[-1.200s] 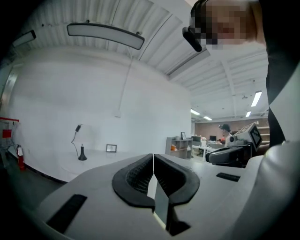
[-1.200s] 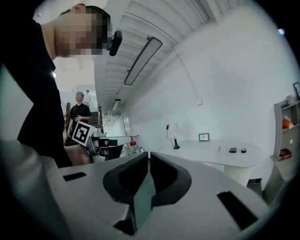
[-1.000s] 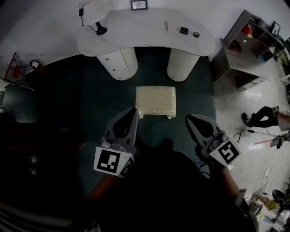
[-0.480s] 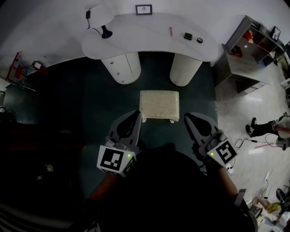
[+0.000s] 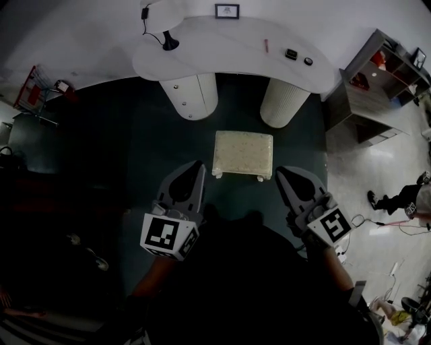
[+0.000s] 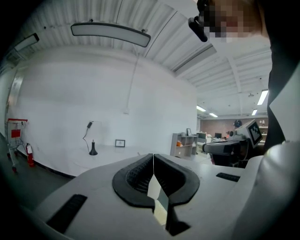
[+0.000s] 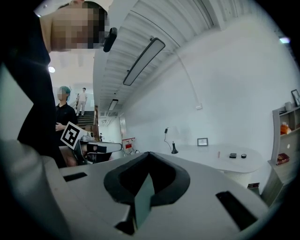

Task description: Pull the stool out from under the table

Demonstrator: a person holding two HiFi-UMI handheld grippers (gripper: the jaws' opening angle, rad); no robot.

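The cream stool (image 5: 243,153) sits clear of the white table (image 5: 236,47), its long axis running left to right, parallel to the table. The left gripper (image 5: 199,166) and right gripper (image 5: 280,172) are clamped together, empty.

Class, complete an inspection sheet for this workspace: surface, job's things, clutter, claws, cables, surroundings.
Surface: dark carpet; white table at far edge.
Job's things: stool in front of table, apart from its pedestals.
Clutter: picture frame, red pen, small black items on table.
Claws: left claw and right claw shut, empty, short of the stool.
Cables: lamp cord on the table; floor cable at right.
Surroundings: shelf unit right, red cart left.
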